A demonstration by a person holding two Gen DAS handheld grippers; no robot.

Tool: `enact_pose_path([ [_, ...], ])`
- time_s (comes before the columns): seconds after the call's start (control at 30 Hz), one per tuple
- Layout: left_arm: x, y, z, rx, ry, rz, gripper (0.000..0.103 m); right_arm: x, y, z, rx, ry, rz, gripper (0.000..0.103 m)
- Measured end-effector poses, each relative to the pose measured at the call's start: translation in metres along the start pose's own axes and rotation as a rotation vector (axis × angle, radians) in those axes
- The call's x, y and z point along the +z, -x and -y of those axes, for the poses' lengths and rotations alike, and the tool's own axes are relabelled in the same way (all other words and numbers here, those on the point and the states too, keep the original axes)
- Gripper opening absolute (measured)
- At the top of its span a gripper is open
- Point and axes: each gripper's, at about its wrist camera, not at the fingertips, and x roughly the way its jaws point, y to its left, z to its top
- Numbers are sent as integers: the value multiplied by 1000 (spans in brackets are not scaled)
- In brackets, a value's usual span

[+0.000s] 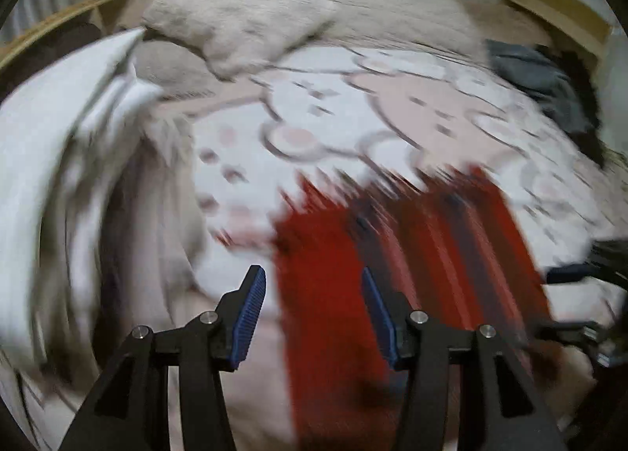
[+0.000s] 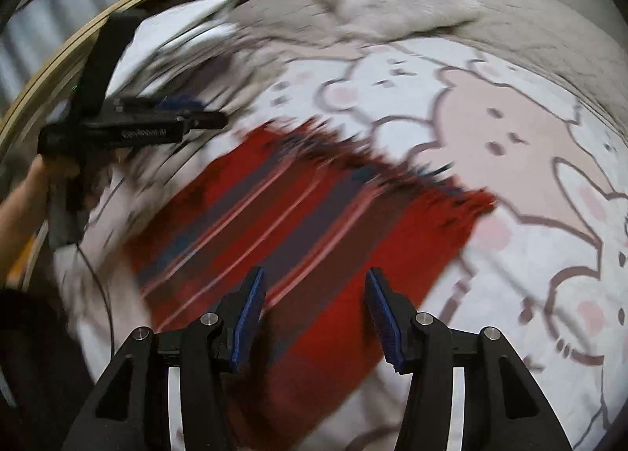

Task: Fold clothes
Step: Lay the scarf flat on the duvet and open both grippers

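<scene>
A red cloth (image 1: pixel 325 254) with dark and pale stripes and a fringed end lies flat on a bed blanket (image 1: pixel 392 105) printed with cartoon bears. Both views are blurred by motion. My left gripper (image 1: pixel 312 278) hangs open over the cloth's left part, its blue pads clear of the fabric. My right gripper (image 2: pixel 314 278) is open too, above the near part of the striped cloth (image 2: pixel 314 196). The right wrist view shows the left gripper (image 2: pixel 204 113) from the side at the cloth's far left corner, held by a hand (image 2: pixel 23 192). The right gripper (image 1: pixel 561 302) shows at the left wrist view's right edge.
A pile of white fabric (image 1: pixel 47 137) lies left of the cloth. A fluffy pale pillow (image 1: pixel 239 7) sits at the head of the bed. Dark clothes (image 1: pixel 545 82) are heaped at the far right. A wooden bed frame (image 2: pixel 78 39) curves along the left side.
</scene>
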Motion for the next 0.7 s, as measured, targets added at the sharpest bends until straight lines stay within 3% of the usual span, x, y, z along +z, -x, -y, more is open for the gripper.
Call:
enact_pose_path([
  [0.1,-41,3,21,-89,-32,-85,51,-21,-6,-13,77,-32,-100,53],
  [0.23,-73,-18,29,-69,-64,-144,51,-37,-11,-21,59,-17,-104,53],
  [0.37,-82,-34,22,-67,-7,-136,54,-42,-23,-14,47,-70,-99,53],
  [0.57,-83,-33,19,-61,-26,-119,57,-48,-25,-17,15,-98,-57,53],
  [0.63,-84,-35,14,-53,-18,-113,69,-51,-12,-22,28,-95,-41,53],
  [0.7,-86,-37,11,-52,-10,-111,71,-60,-2,-21,26,-74,-43,53],
])
